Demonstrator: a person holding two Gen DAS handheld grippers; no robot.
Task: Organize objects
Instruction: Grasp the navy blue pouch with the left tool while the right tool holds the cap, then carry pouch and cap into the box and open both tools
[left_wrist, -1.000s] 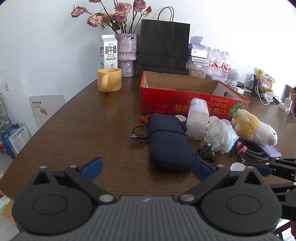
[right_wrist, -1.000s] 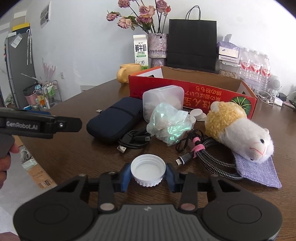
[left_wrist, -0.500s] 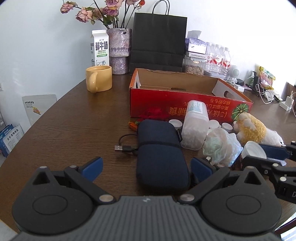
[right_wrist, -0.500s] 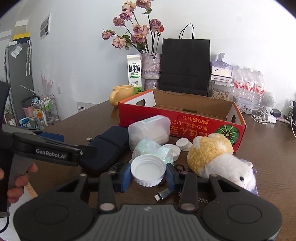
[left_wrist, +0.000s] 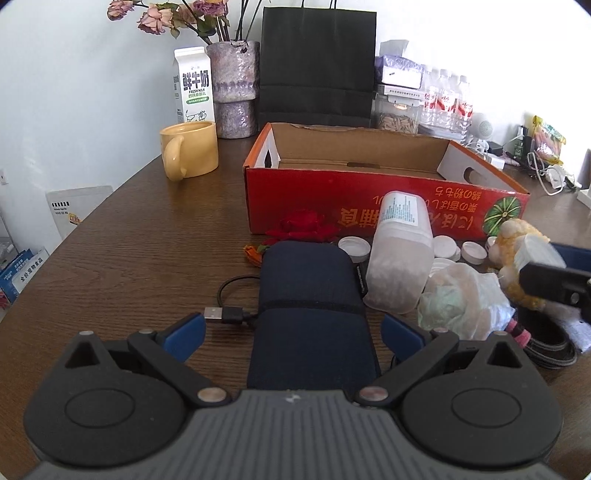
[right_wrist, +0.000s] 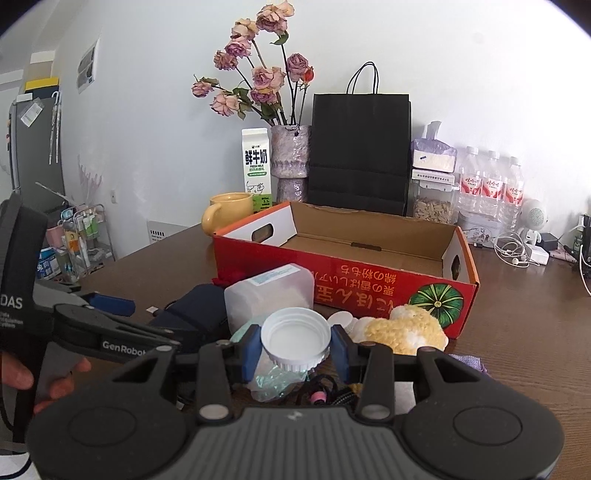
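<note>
Wooden table (left_wrist: 129, 251), milk carton (right_wrist: 257, 166) reading "FRESH MILK", "GenRobot" left gripper (right_wrist: 110, 304)

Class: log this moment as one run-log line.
left gripper: open, astride pouch | right gripper: shut on cap, raised | box: nothing visible inside

Both views were brightly lit by daylight from the right, where the wall (left_wrist: 517, 55) was blown out to white. Soft glare was seen on the table (right_wrist: 535, 295). Straight lines were bowed by fisheye distortion, corners were vignetted black, and focus was mostly sharp.
</note>
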